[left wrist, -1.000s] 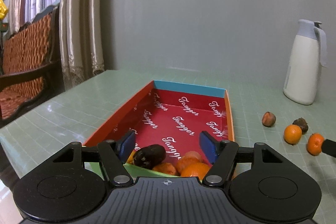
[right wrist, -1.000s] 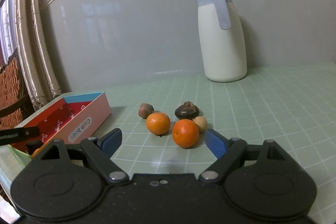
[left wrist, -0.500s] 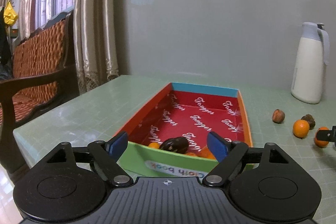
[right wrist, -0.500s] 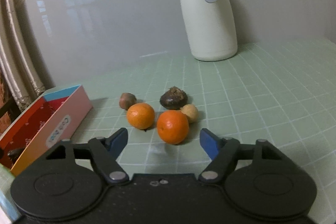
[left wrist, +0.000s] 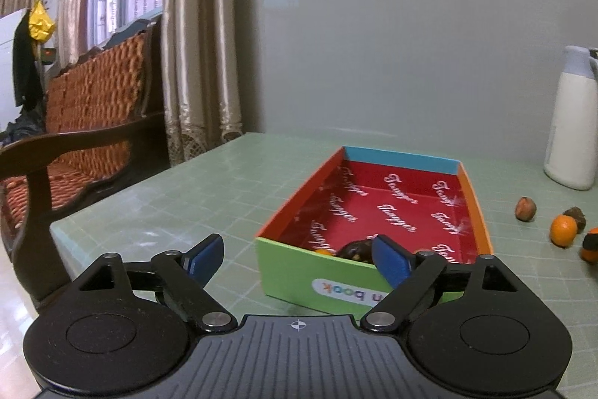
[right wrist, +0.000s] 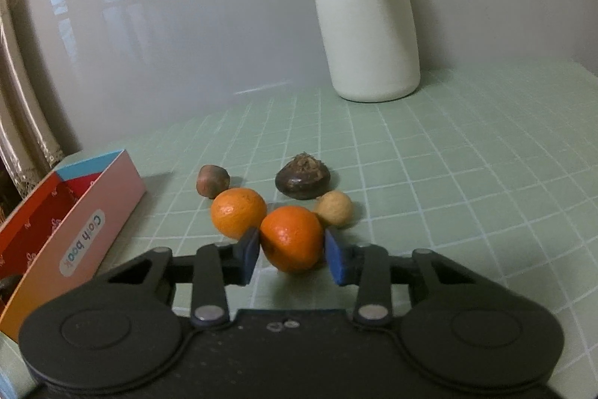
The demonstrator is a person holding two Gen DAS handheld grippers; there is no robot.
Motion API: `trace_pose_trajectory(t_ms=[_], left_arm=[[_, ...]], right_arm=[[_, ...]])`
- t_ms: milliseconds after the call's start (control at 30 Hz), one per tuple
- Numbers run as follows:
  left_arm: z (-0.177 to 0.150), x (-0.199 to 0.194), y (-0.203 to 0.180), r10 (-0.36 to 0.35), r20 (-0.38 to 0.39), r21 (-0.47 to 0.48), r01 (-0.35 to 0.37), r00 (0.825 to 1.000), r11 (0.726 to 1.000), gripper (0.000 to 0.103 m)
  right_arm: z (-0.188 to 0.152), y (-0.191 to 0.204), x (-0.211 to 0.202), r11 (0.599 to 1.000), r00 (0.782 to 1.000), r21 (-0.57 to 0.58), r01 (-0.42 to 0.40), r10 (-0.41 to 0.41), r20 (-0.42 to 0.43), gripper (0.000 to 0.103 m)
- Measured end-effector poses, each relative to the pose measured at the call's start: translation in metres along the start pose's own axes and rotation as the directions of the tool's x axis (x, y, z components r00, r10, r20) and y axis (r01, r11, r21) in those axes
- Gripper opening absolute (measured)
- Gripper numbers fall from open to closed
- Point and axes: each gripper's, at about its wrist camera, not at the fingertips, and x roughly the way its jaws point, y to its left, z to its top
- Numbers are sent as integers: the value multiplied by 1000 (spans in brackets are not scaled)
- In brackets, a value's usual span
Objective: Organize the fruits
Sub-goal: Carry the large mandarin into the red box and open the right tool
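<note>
Tangerine (right wrist: 292, 239) is bracketed between right claw (right wrist: 292, 255) pads, closing onto it; left claw (left wrist: 299, 258) is spread, empty.

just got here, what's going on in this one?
A person is sorting fruit into the red-lined box. The right hand-held gripper is closing on the nearer orange on the green table, its pads right against it. The left hand-held gripper is empty and opening in front of the box, which already holds some fruit.
</note>
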Motion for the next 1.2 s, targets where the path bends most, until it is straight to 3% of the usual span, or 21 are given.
trace_pose_trajectory(t_ms=[133, 267, 600, 1200], left_arm=[[-1, 0, 11, 25, -2, -17, -25, 1000, 1000, 88], [-3, -1, 23, 52, -6, -37, -52, 999, 998, 89], [-10, -1, 57, 123, -36, -117, -126, 992, 985, 90], [-22, -7, 94, 180, -60, -149, -187, 982, 971, 91]], right_arm=[[0, 4, -4, 1000, 999, 2, -30, 30, 19, 36], [1, 18, -16, 994, 992, -34, -107, 109, 59, 36], [-7, 71, -28, 933, 938, -142, -331, 341, 56, 36], [-12, 146, -34, 861, 897, -278, -426, 443, -4, 36]])
